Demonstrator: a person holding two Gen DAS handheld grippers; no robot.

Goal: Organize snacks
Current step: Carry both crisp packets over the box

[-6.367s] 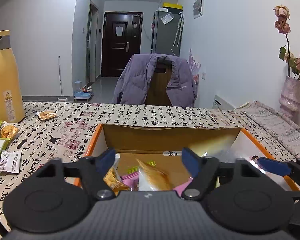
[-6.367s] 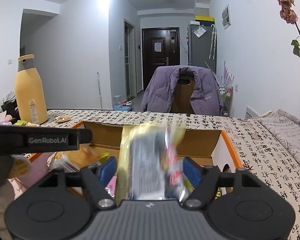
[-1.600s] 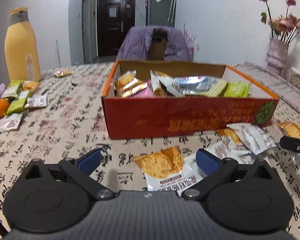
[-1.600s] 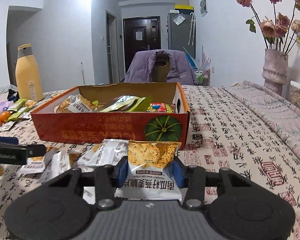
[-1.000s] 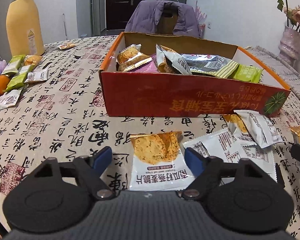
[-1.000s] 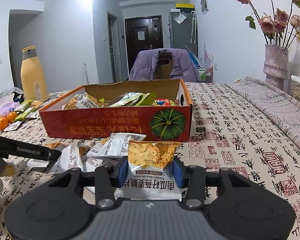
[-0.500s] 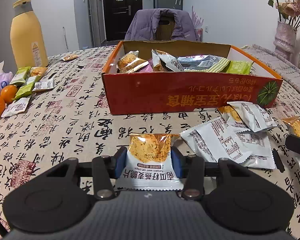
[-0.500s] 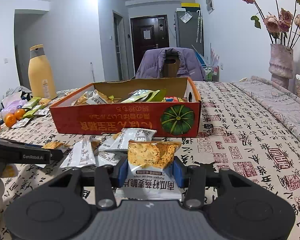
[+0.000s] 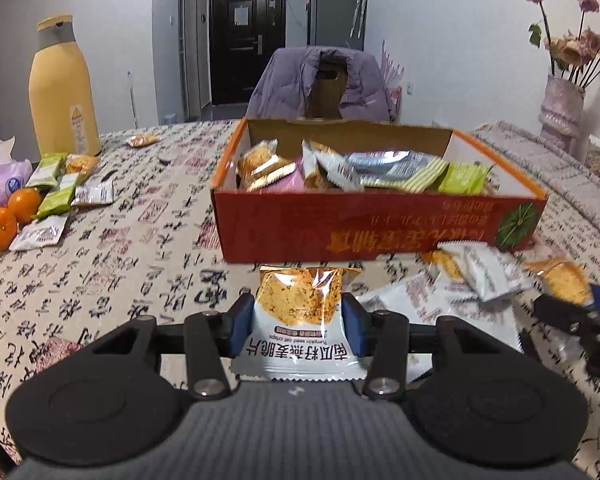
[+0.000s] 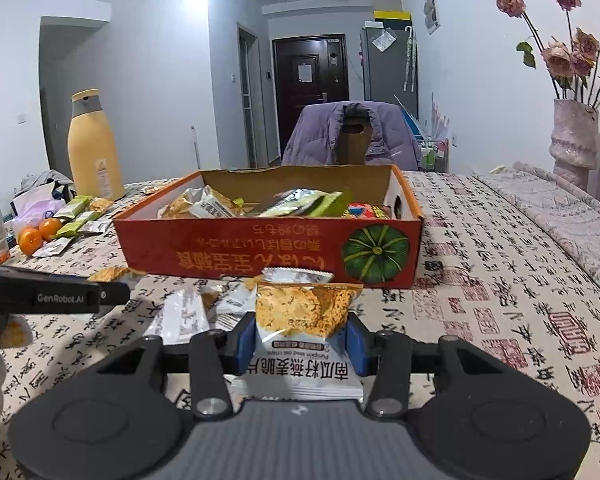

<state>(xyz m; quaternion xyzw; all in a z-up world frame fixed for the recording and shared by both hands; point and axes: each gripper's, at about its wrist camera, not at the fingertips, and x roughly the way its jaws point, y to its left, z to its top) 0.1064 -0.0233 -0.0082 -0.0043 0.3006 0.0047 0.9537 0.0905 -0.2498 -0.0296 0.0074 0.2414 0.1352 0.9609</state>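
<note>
Holding one crisp packet each, both grippers sit low in front of the box [image 9: 376, 224]; left gripper [image 9: 298, 330] pinches a pumpkin-seed oat crisp packet [image 9: 300, 320] between blue pads, right gripper [image 10: 300, 338] clamps a second packet [image 10: 304, 328] of the same kind; jaws narrow on both, squeezing the sides.

Risks, as I judge them: pkts are slick foil w/ air inside; a side pinch could let one slip or twist out on the lift; box wall is tall, so a low carry may snag the pkt on the rim; box is already crowded w/ snacks, so a drop could land on top and slide out; both grippers are close together, so they may bump over the box.

Loose packets [image 9: 472, 268] lie on the cloth just beside the box front; more near the oranges [image 9: 12, 216] at far left.

Surface: table w/ calligraphy-print cloth [image 10: 500, 280]; yellow bottle [image 9: 62, 88] at back left; chair w/ purple jacket [image 10: 352, 136] behind; vase of dried roses [image 10: 574, 136] at right; dark door [image 9: 246, 40] down the hall.
</note>
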